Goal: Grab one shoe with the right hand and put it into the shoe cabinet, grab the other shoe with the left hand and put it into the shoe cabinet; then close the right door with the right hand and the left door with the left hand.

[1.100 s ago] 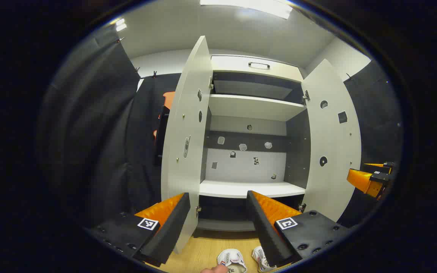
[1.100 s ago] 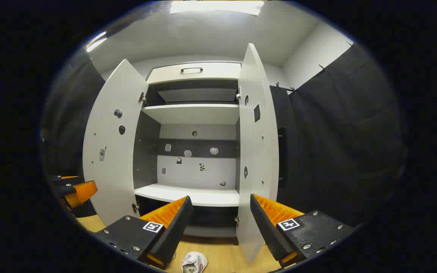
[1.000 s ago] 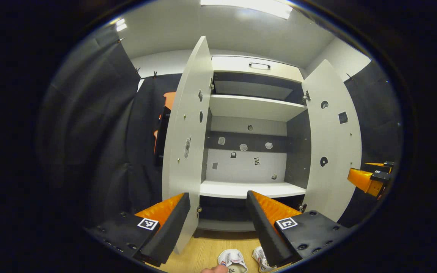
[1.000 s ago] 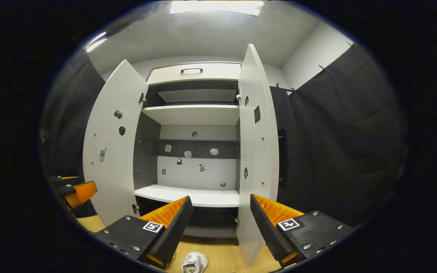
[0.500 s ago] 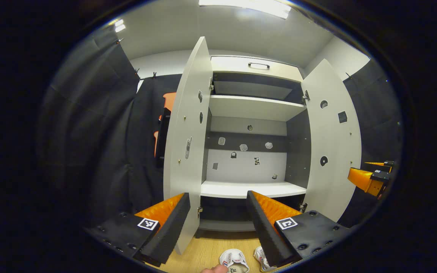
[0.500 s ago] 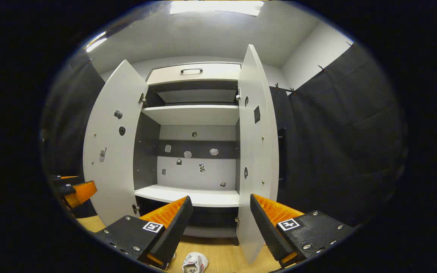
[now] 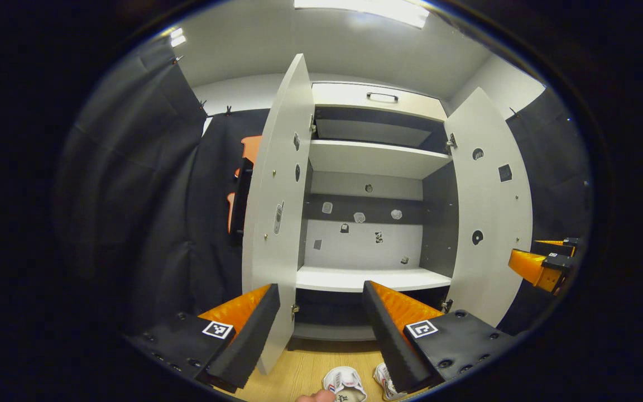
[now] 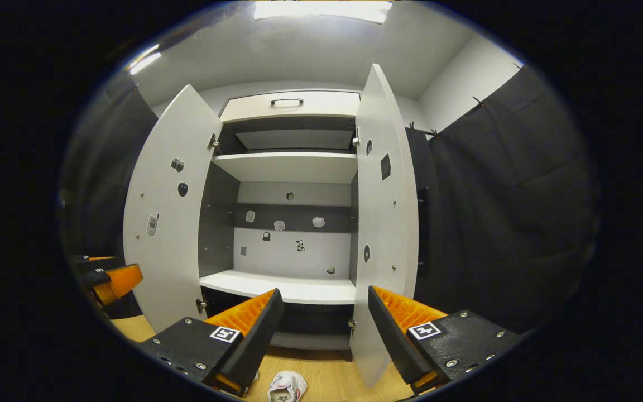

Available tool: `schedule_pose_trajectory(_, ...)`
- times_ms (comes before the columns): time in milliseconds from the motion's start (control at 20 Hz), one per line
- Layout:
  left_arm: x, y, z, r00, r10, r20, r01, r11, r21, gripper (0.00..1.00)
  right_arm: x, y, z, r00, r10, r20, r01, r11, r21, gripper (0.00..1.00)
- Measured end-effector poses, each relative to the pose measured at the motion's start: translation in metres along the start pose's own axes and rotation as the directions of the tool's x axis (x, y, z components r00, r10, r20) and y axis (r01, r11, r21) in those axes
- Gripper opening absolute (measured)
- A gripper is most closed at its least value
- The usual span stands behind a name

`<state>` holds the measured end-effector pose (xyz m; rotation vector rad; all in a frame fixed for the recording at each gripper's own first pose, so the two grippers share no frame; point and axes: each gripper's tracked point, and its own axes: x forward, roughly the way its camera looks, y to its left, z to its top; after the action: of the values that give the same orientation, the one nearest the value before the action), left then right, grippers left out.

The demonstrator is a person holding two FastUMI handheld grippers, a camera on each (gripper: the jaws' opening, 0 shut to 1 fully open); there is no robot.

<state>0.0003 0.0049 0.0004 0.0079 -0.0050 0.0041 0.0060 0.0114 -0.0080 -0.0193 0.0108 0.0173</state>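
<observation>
The white shoe cabinet (image 7: 374,159) (image 8: 291,167) stands ahead with both doors swung wide. Its left door (image 7: 277,212) (image 8: 168,223) and right door (image 7: 492,206) (image 8: 383,223) flank bare shelves. Two white shoes lie on the wooden floor in front: one (image 7: 344,382) (image 8: 285,386) low between the fingers, the other (image 7: 383,379) just right of it, partly behind my left gripper's finger. My left gripper (image 7: 321,293) hangs open above them. My right gripper (image 8: 326,296) is open too, holding nothing. Each gripper appears at the other view's edge: the right one (image 7: 542,262), the left one (image 8: 106,276).
A fingertip (image 7: 316,396) pokes in at the bottom edge by the shoes. The lower shelf (image 7: 369,278) is at finger height. Black cloth walls close in on both sides. Wooden floor (image 8: 321,377) runs up to the cabinet's base.
The right gripper view has drifted slightly left, so the cabinet sits a little further right in it. The left gripper barely moved. Both stay open.
</observation>
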Motion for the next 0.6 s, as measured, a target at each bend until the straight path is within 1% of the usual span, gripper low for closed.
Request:
schedule_pose_trajectory(150,-0.001,0.001,-0.001,1.000,0.001,0.001,-0.001,1.000,-0.005,0.96,0.009,0.012,-0.023,0.999,0.024,-0.046,-0.025,1.000,-0.018,0.94)
schedule_pose_trajectory(200,-0.004,0.000,-0.003,1.000,0.001,0.001,-0.001,1.000,-0.009,0.96,0.015,0.017,-0.036,0.997,0.031,-0.069,-0.033,0.999,-0.024,0.94)
schedule_pose_trajectory(250,-0.003,0.001,-0.004,1.000,0.002,-0.003,-0.002,1.000,-0.010,0.99,0.019,0.021,-0.051,0.995,0.039,-0.097,-0.042,0.999,-0.031,0.94)
schedule_pose_trajectory(300,-0.003,0.002,-0.005,1.000,0.005,-0.005,-0.005,1.000,-0.008,0.96,0.022,0.026,-0.069,0.990,0.046,-0.130,-0.052,0.998,-0.043,0.94)
schedule_pose_trajectory(400,-0.004,0.004,-0.007,1.000,0.009,-0.008,-0.009,1.000,-0.006,0.96,0.025,0.034,-0.112,0.977,0.059,-0.205,-0.074,0.995,-0.065,0.94)
schedule_pose_trajectory(500,-0.004,0.006,-0.008,1.000,0.012,-0.010,-0.012,1.000,-0.006,0.96,0.028,0.041,-0.160,0.958,0.067,-0.278,-0.094,0.992,-0.084,0.94)
schedule_pose_trajectory(600,-0.006,0.008,-0.010,1.000,0.015,-0.014,-0.016,1.000,-0.008,0.96,0.025,0.045,-0.211,0.927,0.065,-0.368,-0.109,0.989,-0.098,0.94)
